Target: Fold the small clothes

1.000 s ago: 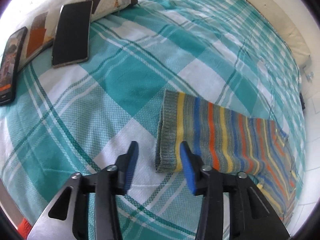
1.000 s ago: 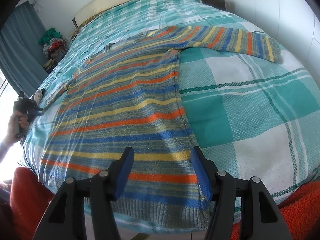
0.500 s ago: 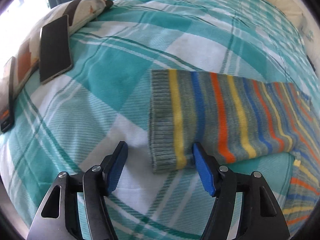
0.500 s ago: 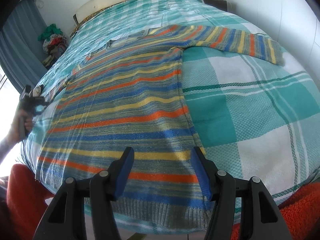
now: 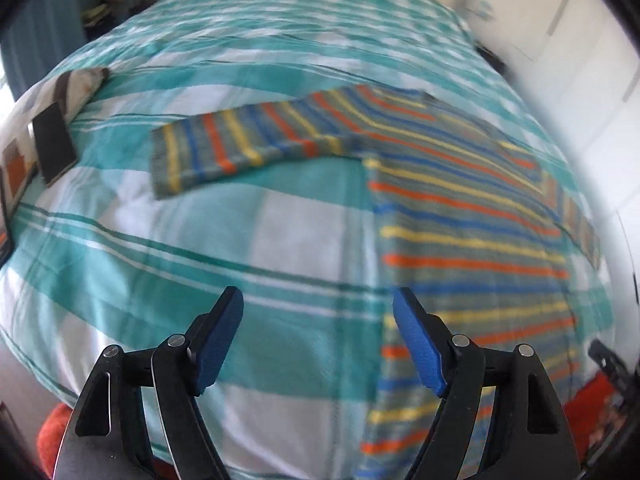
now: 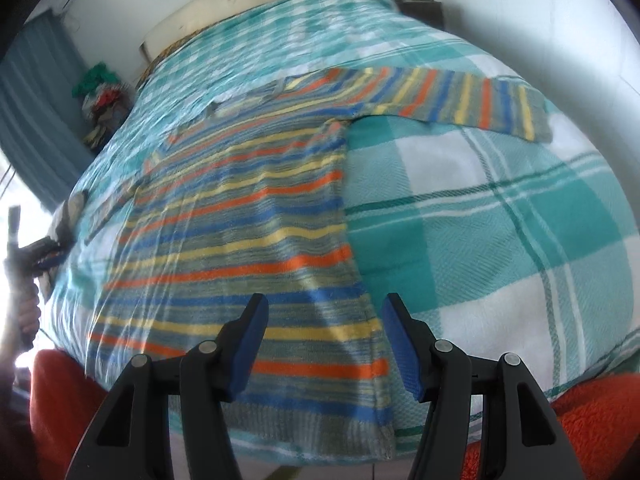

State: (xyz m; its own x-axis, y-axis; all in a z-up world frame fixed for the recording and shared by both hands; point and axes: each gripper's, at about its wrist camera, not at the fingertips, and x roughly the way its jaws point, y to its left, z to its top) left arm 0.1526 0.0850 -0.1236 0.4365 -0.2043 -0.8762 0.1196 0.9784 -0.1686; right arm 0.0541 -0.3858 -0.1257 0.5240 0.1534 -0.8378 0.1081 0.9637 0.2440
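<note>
the bed (image 5: 280, 240), under its teal and white checked cover, carries a striped sweater (image 6: 248, 240) laid flat and face up, its hem at the near edge of the bed and both sleeves spread out toward the bed's two sides. no fold looks made yet, by my reading.

the biggest risk is the knit dragging: a grab at one layer of the hem would pull the whole body askew across the cover, and the slack cover could bunch up with it.

the left gripper (image 5: 318, 344) hangs over bare cover beside the sweater's side seam, well short of the left sleeve (image 5: 240, 148). its jaws have just been opening and stand wide with nothing between them. the view is smeared, so a hurried close here could nip the cover instead of wool.

the right gripper (image 6: 324, 344) hovers over the hem corner, jaws moderately apart and empty. if it pinches only the edge ribbing, the corner may slip out mid-fold.

a phone (image 5: 54, 144) lies on a pillow at the bed's left edge; a swung sleeve could knock it.
</note>
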